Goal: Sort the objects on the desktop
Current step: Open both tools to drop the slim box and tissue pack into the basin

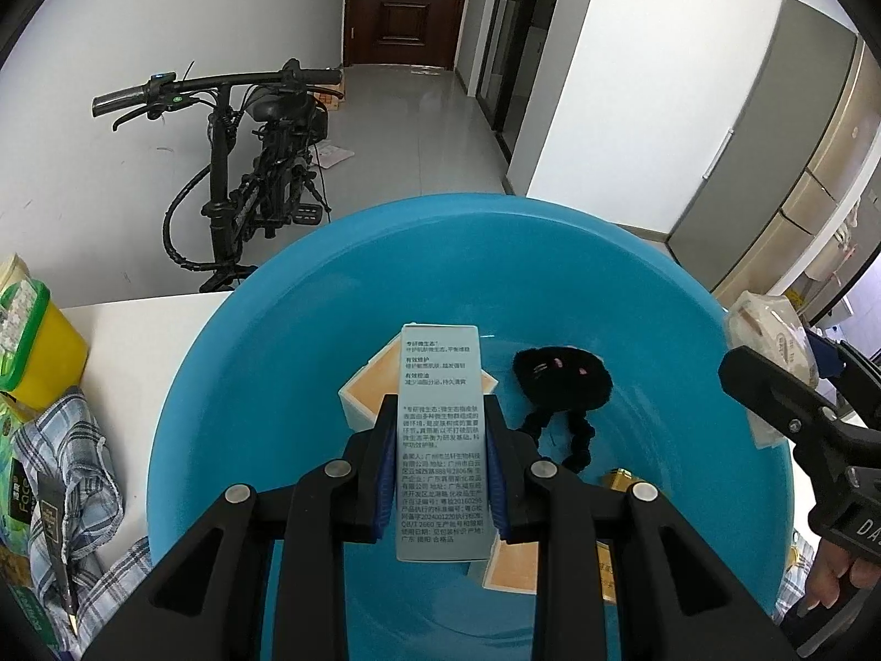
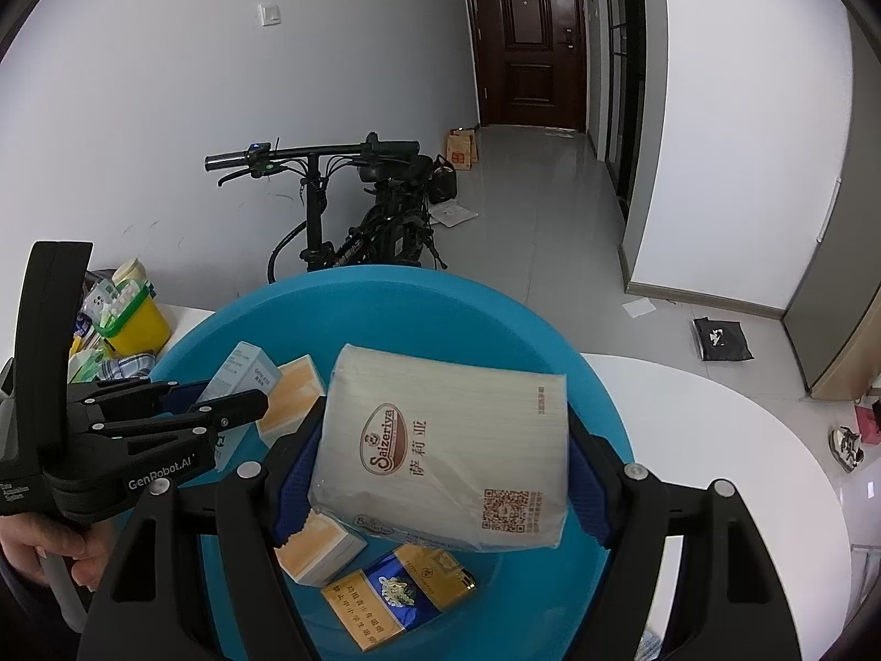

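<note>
A big blue basin (image 1: 264,385) (image 2: 594,385) stands on the white table. My left gripper (image 1: 440,413) is shut on a pale blue carton (image 1: 440,440) with printed text and holds it over the basin; the carton also shows in the right wrist view (image 2: 237,374). My right gripper (image 2: 446,429) is shut on a white tissue pack (image 2: 457,440) and holds it above the basin; it shows at the right edge of the left wrist view (image 1: 771,330). In the basin lie orange-and-white boxes (image 1: 369,385) (image 2: 316,551), a black plush toy (image 1: 561,380) and a gold-and-blue cigarette pack (image 2: 396,595).
A yellow box with a green lid (image 1: 33,341) (image 2: 135,325), a plaid cloth (image 1: 71,457) and green packets lie on the table left of the basin. The white table (image 2: 716,440) runs on to the right. A bicycle (image 1: 248,176) stands beyond the table.
</note>
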A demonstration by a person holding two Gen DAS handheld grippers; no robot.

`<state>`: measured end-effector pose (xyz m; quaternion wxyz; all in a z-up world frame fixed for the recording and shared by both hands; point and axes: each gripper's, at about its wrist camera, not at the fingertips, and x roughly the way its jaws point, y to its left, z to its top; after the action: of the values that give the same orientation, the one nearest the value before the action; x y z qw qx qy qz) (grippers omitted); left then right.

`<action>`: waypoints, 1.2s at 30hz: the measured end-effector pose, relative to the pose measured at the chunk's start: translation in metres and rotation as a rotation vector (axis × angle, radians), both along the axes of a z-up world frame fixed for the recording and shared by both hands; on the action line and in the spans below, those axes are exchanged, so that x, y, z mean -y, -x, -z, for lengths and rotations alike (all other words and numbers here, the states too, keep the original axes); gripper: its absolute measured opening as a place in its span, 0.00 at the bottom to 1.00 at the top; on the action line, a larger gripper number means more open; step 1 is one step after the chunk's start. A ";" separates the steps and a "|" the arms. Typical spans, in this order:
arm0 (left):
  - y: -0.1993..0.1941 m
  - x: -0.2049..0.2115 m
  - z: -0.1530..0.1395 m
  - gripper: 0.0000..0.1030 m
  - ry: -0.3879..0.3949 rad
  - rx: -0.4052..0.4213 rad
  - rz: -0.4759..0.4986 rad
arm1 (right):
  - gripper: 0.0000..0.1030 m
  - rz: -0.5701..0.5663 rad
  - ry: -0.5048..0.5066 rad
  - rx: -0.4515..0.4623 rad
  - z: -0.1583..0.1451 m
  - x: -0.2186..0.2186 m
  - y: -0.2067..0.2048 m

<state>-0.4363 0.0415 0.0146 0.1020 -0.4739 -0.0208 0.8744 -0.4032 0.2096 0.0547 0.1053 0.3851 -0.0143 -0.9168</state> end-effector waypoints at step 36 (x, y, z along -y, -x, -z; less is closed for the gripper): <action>-0.006 0.004 -0.018 0.69 0.082 -0.074 -0.054 | 0.82 -0.016 -0.036 0.023 0.006 0.014 0.004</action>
<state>-0.4305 0.0380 0.0323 0.0596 -0.4441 0.0061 0.8940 -0.4073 0.1959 0.0483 0.1055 0.3976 0.0039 -0.9114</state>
